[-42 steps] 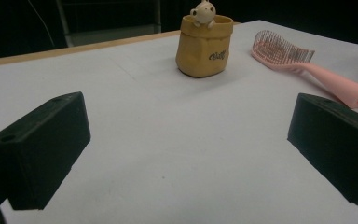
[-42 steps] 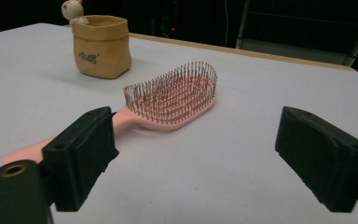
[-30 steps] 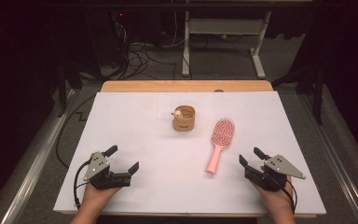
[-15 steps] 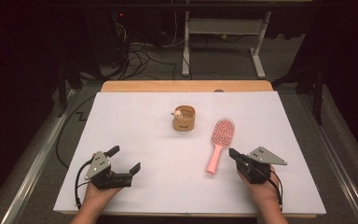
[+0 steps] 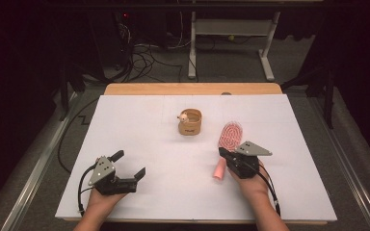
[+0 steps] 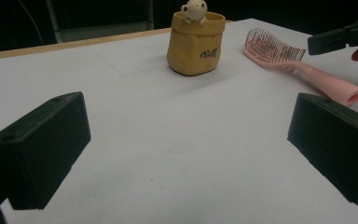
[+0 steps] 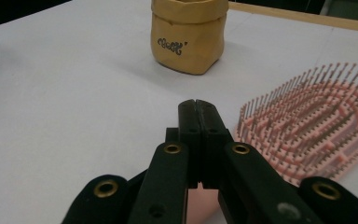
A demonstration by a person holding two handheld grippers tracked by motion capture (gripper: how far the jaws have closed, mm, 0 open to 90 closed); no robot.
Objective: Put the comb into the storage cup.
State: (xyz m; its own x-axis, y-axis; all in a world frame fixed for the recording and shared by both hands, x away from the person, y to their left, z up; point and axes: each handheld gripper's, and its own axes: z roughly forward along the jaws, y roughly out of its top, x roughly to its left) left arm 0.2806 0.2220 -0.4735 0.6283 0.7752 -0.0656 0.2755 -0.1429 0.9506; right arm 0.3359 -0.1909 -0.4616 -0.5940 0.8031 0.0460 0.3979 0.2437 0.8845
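A pink hairbrush [image 5: 230, 135] lies bristles up on the white table right of centre, its handle pointing toward the near edge. My right gripper [image 5: 222, 153] hovers over that handle, jaws pressed together with nothing between them. In the right gripper view the shut tips [image 7: 196, 109] sit just left of the brush head [image 7: 317, 126], with pink handle showing below. A tan pouch [image 5: 190, 122] with a small bear figure on its rim stands at mid-table. My left gripper [image 5: 129, 163] rests open at the front left, jaws wide apart [image 6: 186, 144] facing the pouch [image 6: 196, 44] and the brush [image 6: 279, 51].
The white sheet [image 5: 139, 125] covers the table, with a wooden strip [image 5: 192, 89] along the far edge. Beyond it are a desk frame [image 5: 231, 29] and cables [image 5: 144, 57] on the dark floor. The other gripper [image 6: 340, 39] shows at the right in the left gripper view.
My right gripper has moved left and forward from the table's right side to over the brush handle, and its jaws have come together. The left gripper has stayed put.
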